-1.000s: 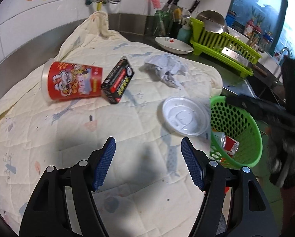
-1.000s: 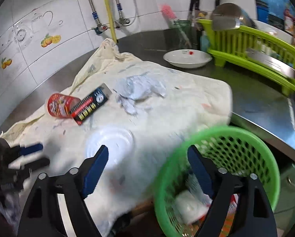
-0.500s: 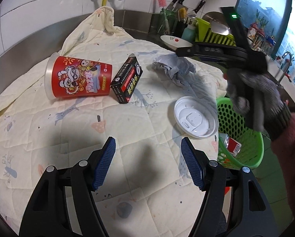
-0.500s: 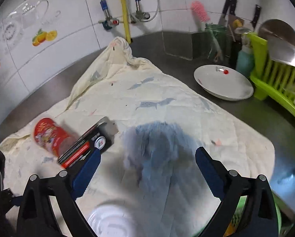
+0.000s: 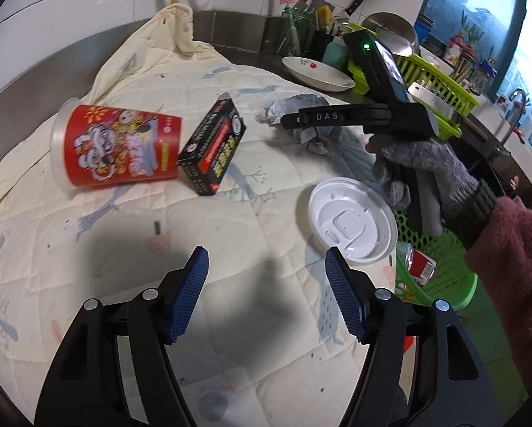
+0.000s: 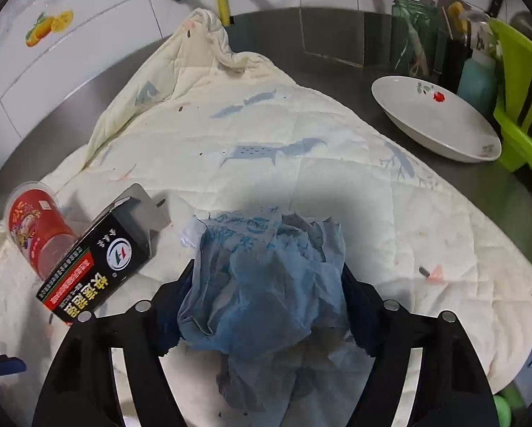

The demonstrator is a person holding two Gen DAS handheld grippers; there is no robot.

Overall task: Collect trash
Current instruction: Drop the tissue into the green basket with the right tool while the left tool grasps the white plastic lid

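Trash lies on a cream quilted cloth [image 5: 130, 242]: a red snack cup [image 5: 112, 149] on its side, a black box [image 5: 214, 149] against it, a white plastic lid [image 5: 353, 226] and crumpled blue-white paper [image 6: 266, 284]. My left gripper [image 5: 266, 295] is open and empty above the cloth, near the lid. My right gripper [image 6: 269, 306] has its jaws wide on both sides of the crumpled paper, which fills the gap; it also shows in the left wrist view [image 5: 294, 119] over the paper [image 5: 301, 105]. The cup [image 6: 34, 231] and box [image 6: 98, 259] lie to its left.
A green basket [image 5: 440, 274] with a red can hangs off the cloth's right edge. A white dish [image 6: 433, 117], a green dish rack [image 6: 518, 96], knives and a jar stand at the back right. Tiled wall and pipes lie behind.
My right gripper moved from the basket across to the crumpled paper and came down around it. My left gripper shifted slightly forward and stayed open.
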